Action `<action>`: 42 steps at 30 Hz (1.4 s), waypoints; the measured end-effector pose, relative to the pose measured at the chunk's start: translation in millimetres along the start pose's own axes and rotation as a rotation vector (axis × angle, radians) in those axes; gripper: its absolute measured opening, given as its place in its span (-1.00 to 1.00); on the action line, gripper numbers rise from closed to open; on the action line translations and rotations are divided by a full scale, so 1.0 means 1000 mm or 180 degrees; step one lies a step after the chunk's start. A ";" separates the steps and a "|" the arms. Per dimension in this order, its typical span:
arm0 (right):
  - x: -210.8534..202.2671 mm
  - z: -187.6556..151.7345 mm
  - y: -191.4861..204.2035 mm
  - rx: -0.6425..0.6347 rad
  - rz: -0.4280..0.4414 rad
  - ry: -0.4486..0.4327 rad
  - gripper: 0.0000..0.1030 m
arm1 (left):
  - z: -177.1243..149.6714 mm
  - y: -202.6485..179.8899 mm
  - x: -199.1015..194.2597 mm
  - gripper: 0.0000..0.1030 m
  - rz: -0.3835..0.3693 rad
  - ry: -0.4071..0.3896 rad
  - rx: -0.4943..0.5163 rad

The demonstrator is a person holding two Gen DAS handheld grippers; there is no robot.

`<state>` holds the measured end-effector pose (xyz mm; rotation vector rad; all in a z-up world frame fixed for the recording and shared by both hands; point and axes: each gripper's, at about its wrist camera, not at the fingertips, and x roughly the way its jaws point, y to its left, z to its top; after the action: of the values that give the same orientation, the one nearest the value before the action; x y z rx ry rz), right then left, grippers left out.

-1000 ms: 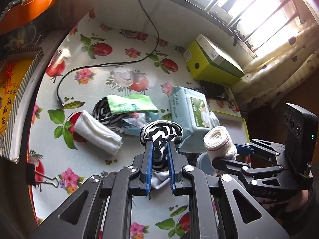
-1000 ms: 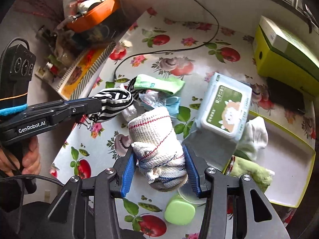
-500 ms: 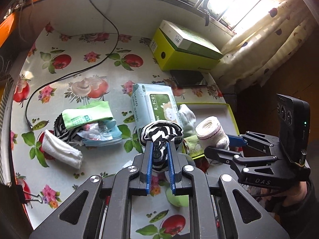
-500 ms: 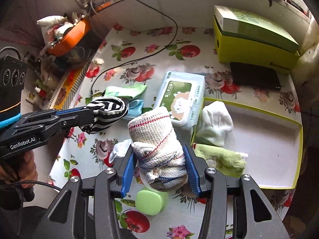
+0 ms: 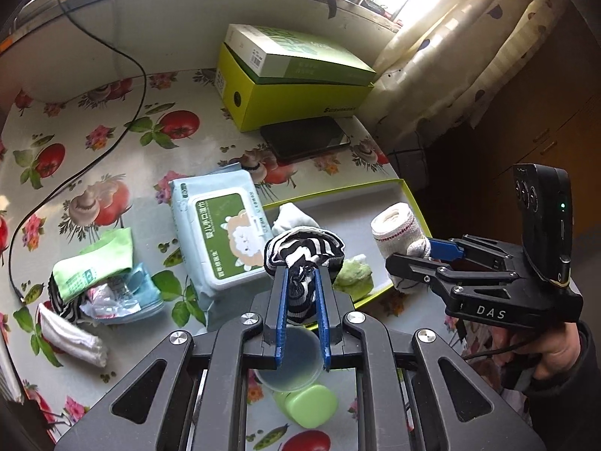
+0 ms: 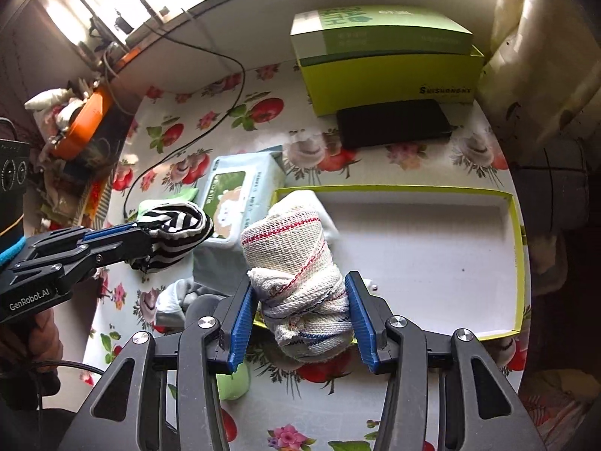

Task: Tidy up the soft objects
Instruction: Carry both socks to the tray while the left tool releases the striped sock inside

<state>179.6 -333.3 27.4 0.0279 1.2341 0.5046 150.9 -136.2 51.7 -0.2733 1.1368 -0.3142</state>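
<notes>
My left gripper (image 5: pixel 300 274) is shut on a black-and-white striped sock (image 5: pixel 304 250), held in the air near the left edge of the shallow yellow-green tray (image 5: pixel 375 186). My right gripper (image 6: pixel 298 282) is shut on a rolled cream cloth with red stitching (image 6: pixel 293 259) and hangs over the tray's (image 6: pixel 413 240) left part. The right gripper (image 5: pixel 424 248) with its roll (image 5: pixel 396 225) shows at the right of the left wrist view. The left gripper (image 6: pixel 150 233) and the striped sock (image 6: pixel 176 233) show at the left of the right wrist view. A white sock (image 5: pixel 295 216) and a green cloth (image 5: pixel 355 274) lie in the tray.
A wipes pack (image 5: pixel 221 233) lies left of the tray, with a pile of cloths (image 5: pixel 101 282) and a white roll (image 5: pixel 71 336) further left. A yellow-green box (image 5: pixel 296 82), a black phone (image 5: pixel 304 137) and a cable (image 5: pixel 94 150) are behind. A green lid (image 5: pixel 311 406) sits near the front edge.
Both grippers have carried their loads to the right, from over the cloth pile and the wipes pack to the tray. Each has rolled somewhat. Neither grip has altered.
</notes>
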 end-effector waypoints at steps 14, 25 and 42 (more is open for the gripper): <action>0.011 -0.004 -0.051 0.0338 -0.0102 0.0021 -0.10 | 0.035 -0.046 0.080 -0.72 -0.0046 0.0293 0.0387; 0.027 -0.005 -0.078 0.0496 -0.0149 0.0100 -0.10 | 0.049 -0.055 0.139 -0.57 -0.0057 0.0607 0.0378; 0.082 0.031 -0.085 0.0559 -0.0204 0.0257 -0.09 | 0.039 -0.023 0.080 -0.29 -0.0046 0.0339 0.0034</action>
<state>256.8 -370.2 -59.8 0.1175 1.3514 0.3433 215.1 -186.0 8.5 -0.2578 1.2381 -0.3509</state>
